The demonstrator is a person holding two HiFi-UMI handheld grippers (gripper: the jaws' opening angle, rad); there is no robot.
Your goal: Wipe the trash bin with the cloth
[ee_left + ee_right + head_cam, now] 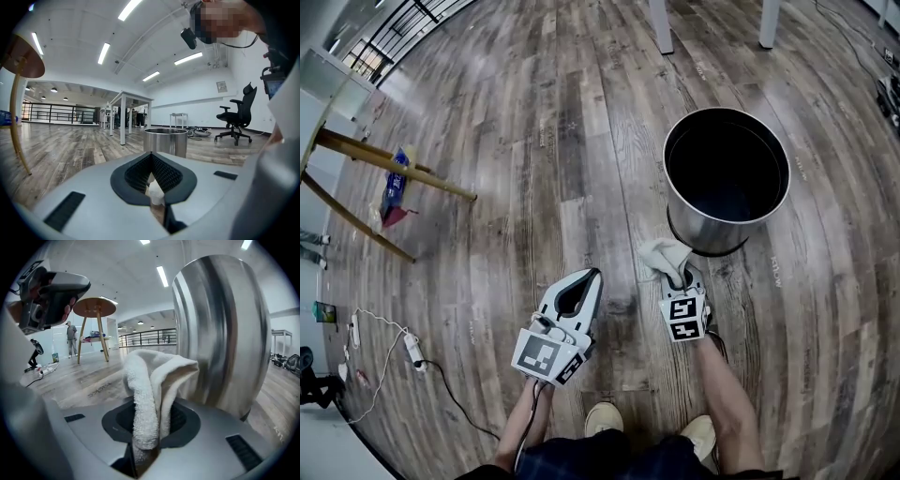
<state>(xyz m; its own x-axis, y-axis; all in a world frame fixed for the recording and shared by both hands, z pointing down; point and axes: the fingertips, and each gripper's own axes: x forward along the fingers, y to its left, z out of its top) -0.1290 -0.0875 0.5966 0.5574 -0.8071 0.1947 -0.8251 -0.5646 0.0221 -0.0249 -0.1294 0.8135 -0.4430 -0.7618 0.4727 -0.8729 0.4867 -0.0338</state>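
Cloth (661,253) pinched in right gripper (680,278), centre frame, just beside bin (722,234); left gripper (590,276) jaws pressed together, empty. Risk: unbraced bin slides or tips under wiping pressure.

The trash bin (220,324) is of metal, a brushed steel with fine vertical streaks. Its outer wall is glossy and mirrors the room in soft bands, while its inside looks dark and matt in the head view. The cloth (150,380) is white terry, rough and loopy. The shells of the left gripper (151,153) and the right gripper (157,418) are light grey plastic, smooth and matt. The pads of the jaws are black with a fine ribbed texture. The floor (534,141) is of grey-brown wood planks with clear grain and a weak shine. At the upper left of the right gripper view, the round table (96,307) is of warm brown wood.
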